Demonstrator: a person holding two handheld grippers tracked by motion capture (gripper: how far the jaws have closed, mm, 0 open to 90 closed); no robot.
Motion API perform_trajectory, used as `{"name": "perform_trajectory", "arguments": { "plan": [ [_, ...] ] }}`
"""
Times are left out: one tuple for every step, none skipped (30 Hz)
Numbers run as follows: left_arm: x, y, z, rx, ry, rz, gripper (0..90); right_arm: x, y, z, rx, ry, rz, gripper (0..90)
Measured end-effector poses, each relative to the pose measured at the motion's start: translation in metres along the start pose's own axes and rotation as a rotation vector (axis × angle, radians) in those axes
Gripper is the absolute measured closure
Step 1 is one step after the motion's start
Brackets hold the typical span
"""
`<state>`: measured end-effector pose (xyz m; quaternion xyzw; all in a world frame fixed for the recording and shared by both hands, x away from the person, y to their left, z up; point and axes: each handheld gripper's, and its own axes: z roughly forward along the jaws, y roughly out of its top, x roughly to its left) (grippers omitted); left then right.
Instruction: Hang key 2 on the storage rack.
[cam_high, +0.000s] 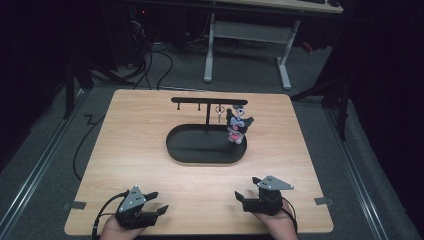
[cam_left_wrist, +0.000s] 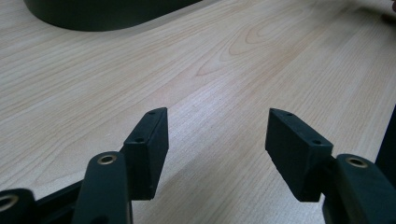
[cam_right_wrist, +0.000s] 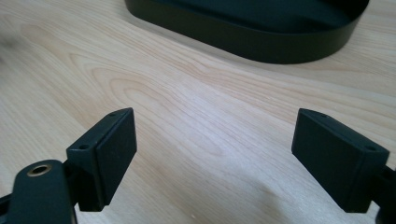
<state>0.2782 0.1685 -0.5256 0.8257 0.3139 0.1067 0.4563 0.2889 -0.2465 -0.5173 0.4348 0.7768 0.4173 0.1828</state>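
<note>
Gleaming oval black tray (cam_high: 200, 152), woodgrain table (cam_high: 130, 145)

Matt black tray (cam_high: 200, 155), wood-grain table (cam_high: 140, 150)

Wooden table (cam_high: 150, 145), black oval tray (cam_high: 175, 145)

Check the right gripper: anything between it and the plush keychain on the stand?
Nothing visible. The right gripper rests open near the table's front edge; bare wood lies between it and the black tray. The plush keychain hangs from the stand's crossbar above the tray's right end.
</note>
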Motion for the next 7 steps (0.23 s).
{"name": "perform_trajectory", "arguments": {
  "plan": [
    [-0.0001, 0.0001, 0.0005, 0.001, 0.001, -0.002, 40.1, -0.0009, -0.0002, 0.0007, 0.007, 0.002, -0.001, 14.1],
    [0.0, 0.0002, 0.0007, 0.003, 0.001, -0.003, 40.1, -0.0019, -0.0003, 0.0018, 0.002, -0.001, -0.003, 14.1],
    [-0.0002, 0.0002, 0.0009, 0.003, 0.003, -0.005, 40.1, -0.0024, -0.0001, 0.0022, 0.0, -0.001, -0.008, 14.1],
    [-0.0003, 0.0001, 0.0011, 0.003, 0.004, -0.006, 40.2, -0.0026, 0.0, 0.0032, 0.0, 0.005, -0.006, 14.0],
    [-0.0006, 0.0001, 0.0011, 0.003, 0.005, -0.006, 40.1, -0.0029, -0.0001, 0.0038, 0.001, 0.006, -0.007, 14.0],
    [-0.0009, 0.0001, 0.001, 0.002, 0.006, -0.006, 40.1, -0.003, -0.0003, 0.0043, 0.0, 0.005, -0.007, 14.0],
    [-0.0011, 0.0, 0.0008, 0.0, 0.008, -0.008, 40.1, -0.0032, -0.0003, 0.0045, -0.001, 0.005, -0.007, 13.9]
  ]
}}
